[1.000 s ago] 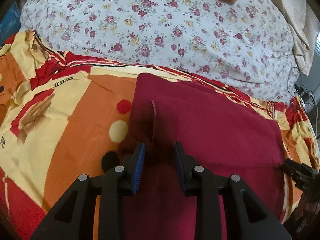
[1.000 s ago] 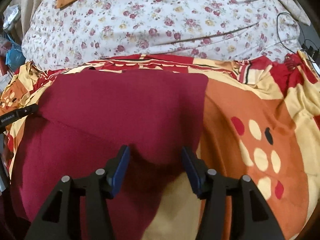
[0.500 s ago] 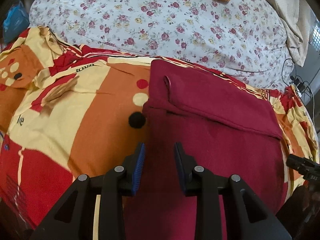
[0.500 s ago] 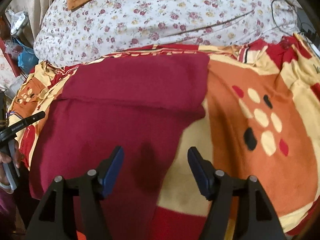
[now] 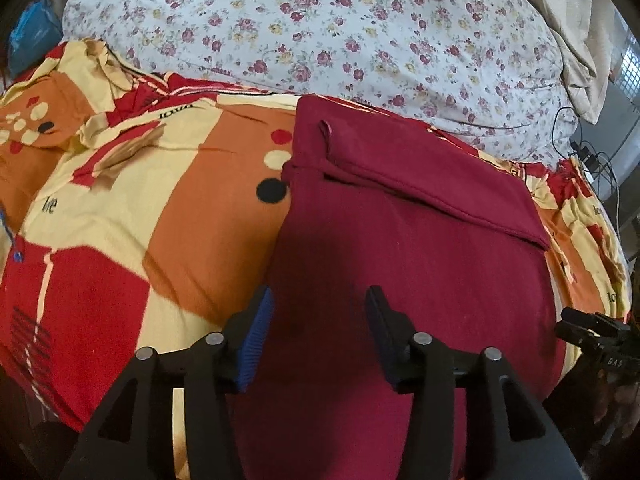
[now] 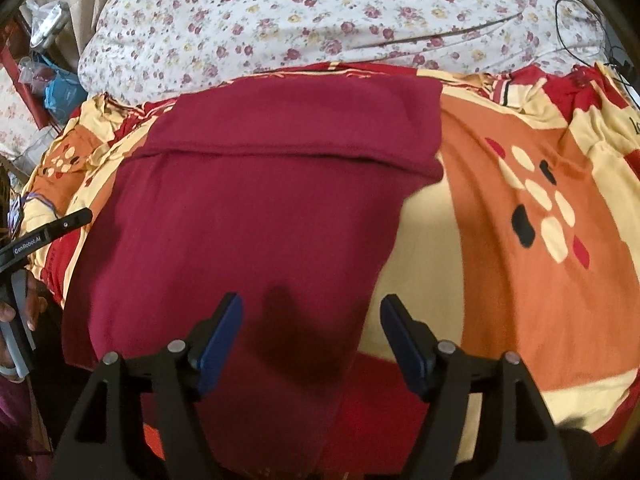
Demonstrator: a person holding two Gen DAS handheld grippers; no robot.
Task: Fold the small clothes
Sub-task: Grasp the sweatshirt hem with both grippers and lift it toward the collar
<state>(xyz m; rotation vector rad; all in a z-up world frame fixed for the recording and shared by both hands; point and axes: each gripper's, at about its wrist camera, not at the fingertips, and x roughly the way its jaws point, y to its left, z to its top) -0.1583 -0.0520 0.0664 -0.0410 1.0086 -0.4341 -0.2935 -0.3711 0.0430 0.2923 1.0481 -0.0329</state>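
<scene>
Both grippers hanging open over the maroon garment, nothing in either.

I'm seeing the left gripper with its jaws spread, hovering over the garment's near left edge; left finger is sitting above the patterned blanket, right finger above the cloth. Right gripper is gaping wider, over the near right edge, the blanket showing past its right finger. Ahead of both, the garment's far part is lying folded back toward me, its hem running across. Floral quilt is sitting beyond that. Each gripper is showing at the edge of the other's view; I'm not seeing cloth between any fingers.
</scene>
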